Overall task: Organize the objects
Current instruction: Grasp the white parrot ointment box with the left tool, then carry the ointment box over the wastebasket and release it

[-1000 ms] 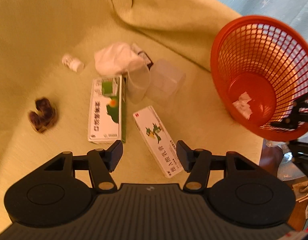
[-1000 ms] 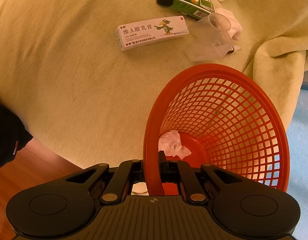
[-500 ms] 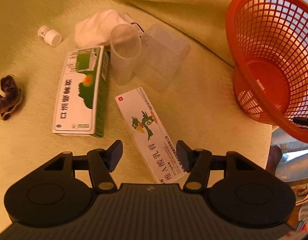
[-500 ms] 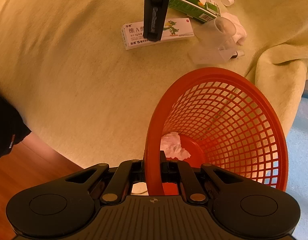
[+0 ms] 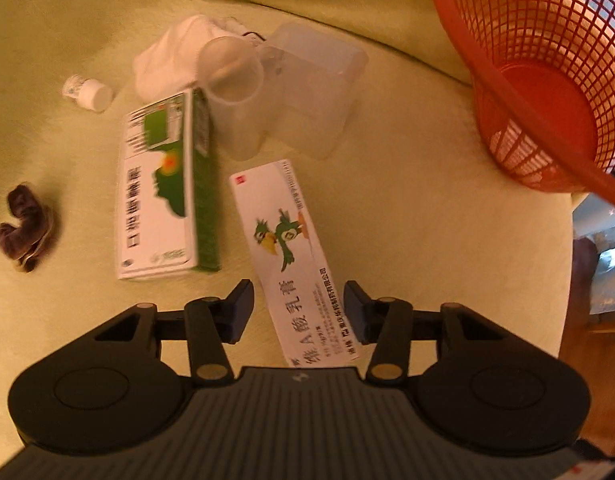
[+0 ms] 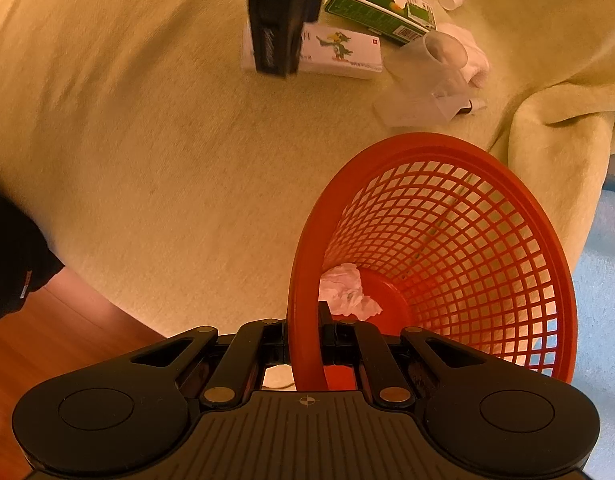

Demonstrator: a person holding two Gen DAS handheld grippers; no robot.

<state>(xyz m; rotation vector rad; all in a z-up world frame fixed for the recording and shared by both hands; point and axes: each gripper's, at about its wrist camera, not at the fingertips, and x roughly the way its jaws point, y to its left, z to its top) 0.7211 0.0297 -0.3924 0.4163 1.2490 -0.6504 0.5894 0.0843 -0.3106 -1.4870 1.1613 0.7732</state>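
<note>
The left tool (image 5: 297, 306), spread wide, straddles the near end of the long white carton printed with a green parrot (image 5: 291, 256), lying on the yellow-green cloth-covered bench (image 5: 407, 216). Next, I judge, it must clench squarely. The right view alone shows the right tool (image 6: 305, 334) clenched on the red mesh plastic basket's rim (image 6: 303, 280), crumpled white paper (image 6: 347, 290) inside.

The left gripper (image 5: 297, 306) now sits much closer to the white parrot box (image 5: 293, 258) than a second ago: the box's near end lies between its wide-apart fingers instead of ahead of them. From the right wrist view, that gripper (image 6: 285, 20) now covers the box's end.
</note>
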